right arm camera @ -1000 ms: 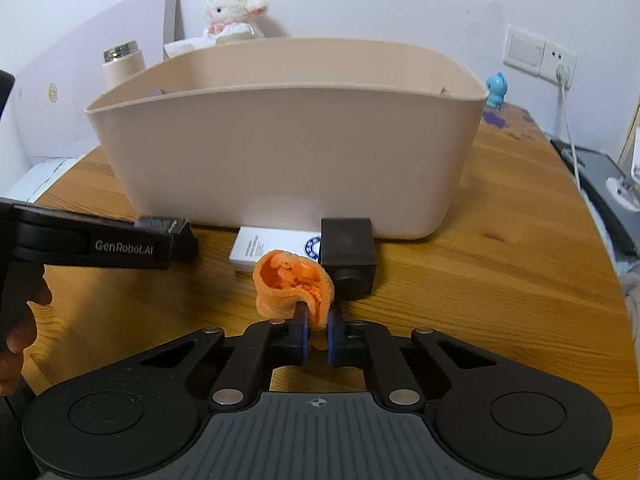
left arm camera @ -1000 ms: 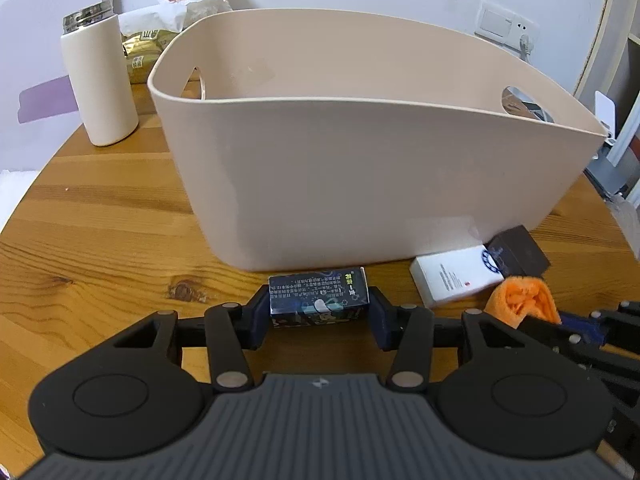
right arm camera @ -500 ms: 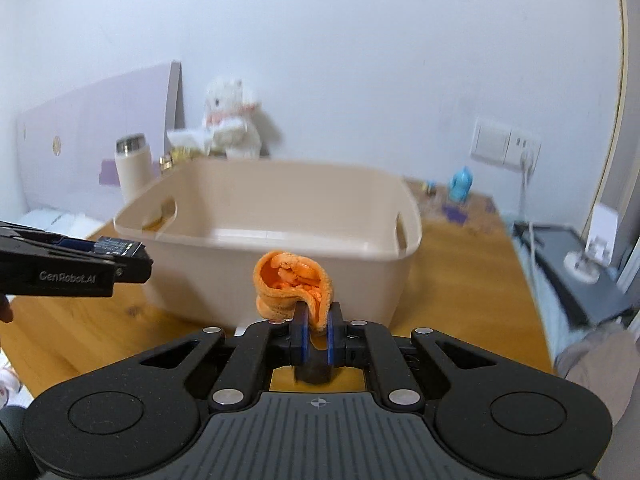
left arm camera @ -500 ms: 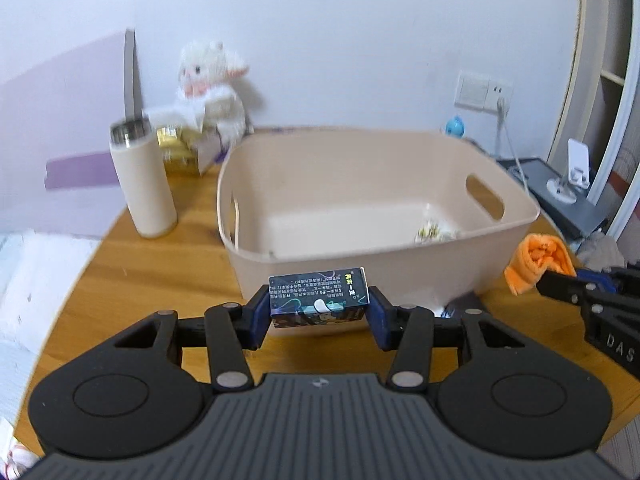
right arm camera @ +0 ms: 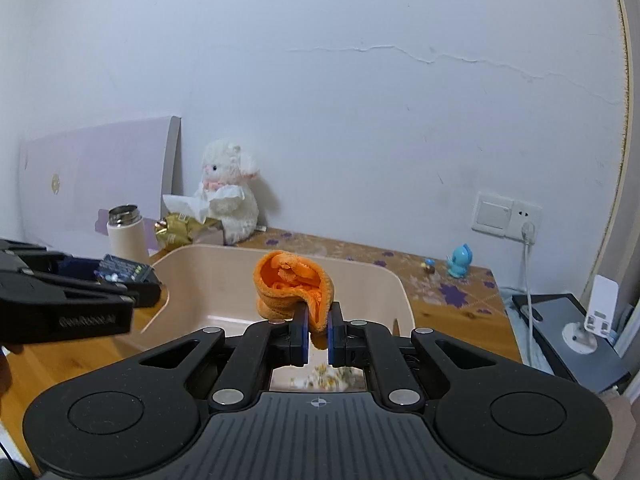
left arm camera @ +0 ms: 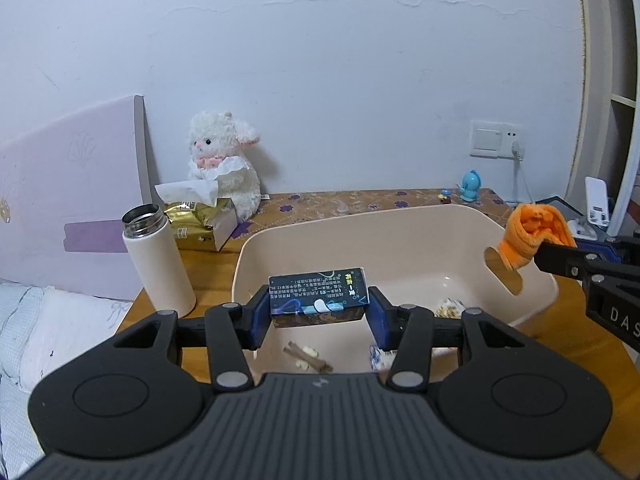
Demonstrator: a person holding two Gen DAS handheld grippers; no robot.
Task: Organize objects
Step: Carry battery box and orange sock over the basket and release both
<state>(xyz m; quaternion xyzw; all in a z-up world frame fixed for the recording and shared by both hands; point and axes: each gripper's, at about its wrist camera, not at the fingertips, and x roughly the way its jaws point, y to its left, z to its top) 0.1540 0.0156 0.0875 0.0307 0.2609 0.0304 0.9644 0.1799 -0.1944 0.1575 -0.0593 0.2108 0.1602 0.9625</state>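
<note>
Box [left arm camera: 318, 295] and cloth [right arm camera: 294, 285] (each pinched in a hand-held gripper) above open basin rim [left arm camera: 400, 213].

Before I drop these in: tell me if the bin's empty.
Not empty. The beige bin already holds brown sticks and small patterned bits on its floor.

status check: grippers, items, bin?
Left gripper shut on dark box, over bin. Right gripper shut on orange cloth, over bin. Nothing blocking the drop.
</note>
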